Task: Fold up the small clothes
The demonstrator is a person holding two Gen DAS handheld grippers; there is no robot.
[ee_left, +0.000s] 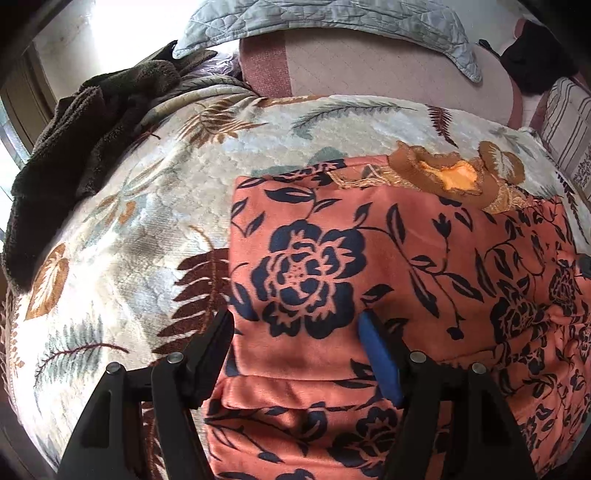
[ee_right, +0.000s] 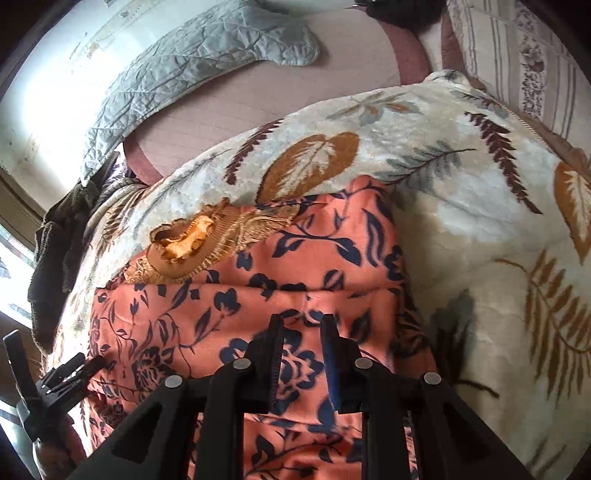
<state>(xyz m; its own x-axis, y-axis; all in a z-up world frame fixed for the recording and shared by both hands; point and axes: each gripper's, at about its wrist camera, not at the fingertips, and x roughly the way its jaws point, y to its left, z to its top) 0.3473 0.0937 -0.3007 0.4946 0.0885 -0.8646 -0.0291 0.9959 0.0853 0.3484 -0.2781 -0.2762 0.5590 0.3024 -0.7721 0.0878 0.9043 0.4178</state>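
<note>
An orange garment with dark blue flowers [ee_left: 369, 266] lies folded on a leaf-patterned blanket [ee_left: 122, 229]. Its brown lace neckline [ee_left: 450, 177] lies at the far edge. My left gripper [ee_left: 295, 325] is open wide, its jaws over the garment's left near part. In the right wrist view the same garment [ee_right: 258, 280] fills the middle, with its neckline [ee_right: 192, 240] at the far left. My right gripper [ee_right: 301, 328] hovers over the garment's near part with its jaws a narrow gap apart and nothing between them. The left gripper [ee_right: 70, 373] shows at the left edge there.
A dark brown towel [ee_left: 70, 147] lies at the blanket's left edge. A grey quilted cover [ee_left: 332, 22] and a pink sheet [ee_left: 369, 66] lie beyond. Striped pillows [ee_right: 517, 55] sit at the far right. The blanket [ee_right: 480, 221] extends to the right.
</note>
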